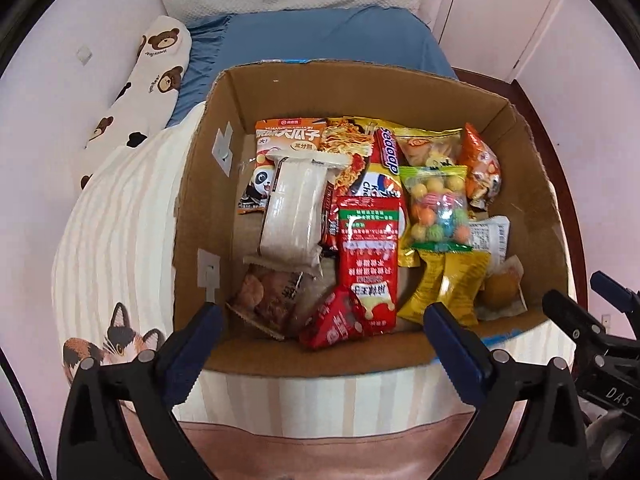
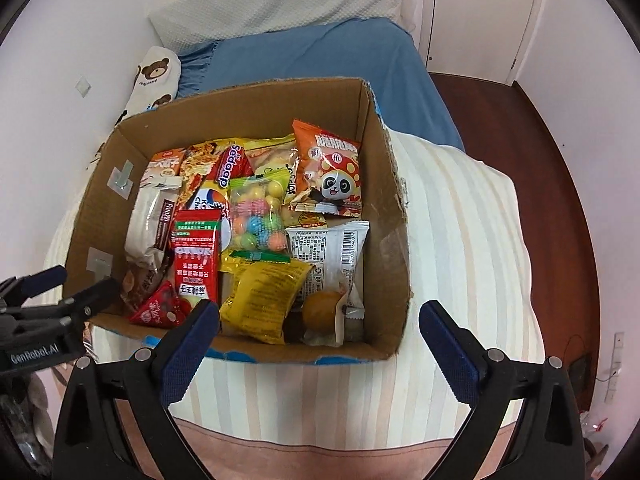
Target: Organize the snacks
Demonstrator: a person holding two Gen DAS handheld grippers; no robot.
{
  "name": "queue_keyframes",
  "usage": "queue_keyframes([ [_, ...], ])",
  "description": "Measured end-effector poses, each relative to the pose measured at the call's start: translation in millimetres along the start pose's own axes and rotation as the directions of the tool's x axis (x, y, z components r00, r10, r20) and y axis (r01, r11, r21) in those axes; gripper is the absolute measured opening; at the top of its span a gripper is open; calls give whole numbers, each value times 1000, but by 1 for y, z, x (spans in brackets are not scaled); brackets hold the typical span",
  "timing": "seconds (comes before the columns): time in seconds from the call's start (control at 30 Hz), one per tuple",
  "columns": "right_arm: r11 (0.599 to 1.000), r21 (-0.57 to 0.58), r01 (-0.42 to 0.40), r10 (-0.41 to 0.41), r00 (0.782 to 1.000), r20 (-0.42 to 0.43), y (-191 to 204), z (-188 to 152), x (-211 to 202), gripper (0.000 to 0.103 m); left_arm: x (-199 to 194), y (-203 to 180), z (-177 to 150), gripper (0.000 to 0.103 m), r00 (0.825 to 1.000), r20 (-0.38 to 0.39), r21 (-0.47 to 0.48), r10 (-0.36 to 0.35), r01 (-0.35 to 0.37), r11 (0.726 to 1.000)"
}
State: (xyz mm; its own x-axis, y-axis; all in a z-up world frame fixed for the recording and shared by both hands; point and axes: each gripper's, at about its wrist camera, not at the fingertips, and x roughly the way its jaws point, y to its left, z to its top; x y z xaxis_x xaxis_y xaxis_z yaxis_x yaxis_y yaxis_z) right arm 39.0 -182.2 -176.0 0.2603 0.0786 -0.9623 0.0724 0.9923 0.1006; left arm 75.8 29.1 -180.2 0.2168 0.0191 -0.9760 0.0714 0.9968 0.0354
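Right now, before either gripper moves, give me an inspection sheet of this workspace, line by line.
Surface: striped quilt on a bed, with blue sheet beyond.
Job's things: open cardboard box on the quilt, full of snack packets lying flat and overlapping: candy ball bag, tall red packet, beige wrapped pack, yellow packet, panda snack bag, white barcode packet.
Clutter: bear-print pillow by the wall.
Grippers: left gripper and right gripper both above the box's near edge, jaws open, holding nothing.
Cables: nothing seen clearly.
Surroundings: pale walls, white door, dark wood floor.
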Motion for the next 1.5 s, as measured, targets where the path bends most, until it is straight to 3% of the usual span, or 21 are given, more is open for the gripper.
queue_keyframes([
  [0.3,1000,13,-18,17,996,86,0,-29,-54,102,-49,-2,-34,103,996,91,-24,1,2,1000],
  [0.57,999,-1,-44,44,987,158,6,-71,-111,102,-112,-10,-80,103,978,207,-22,-6,11,1000],
  [1.07,997,-32,-76,83,940,332,13,-150,-242,102,-206,-11,-152,103,944,329,-9,-32,37,999],
  [1.5,996,-58,-61,79,916,394,15,-187,-302,102,-255,-13,-187,103,918,395,-11,-39,48,999],
])
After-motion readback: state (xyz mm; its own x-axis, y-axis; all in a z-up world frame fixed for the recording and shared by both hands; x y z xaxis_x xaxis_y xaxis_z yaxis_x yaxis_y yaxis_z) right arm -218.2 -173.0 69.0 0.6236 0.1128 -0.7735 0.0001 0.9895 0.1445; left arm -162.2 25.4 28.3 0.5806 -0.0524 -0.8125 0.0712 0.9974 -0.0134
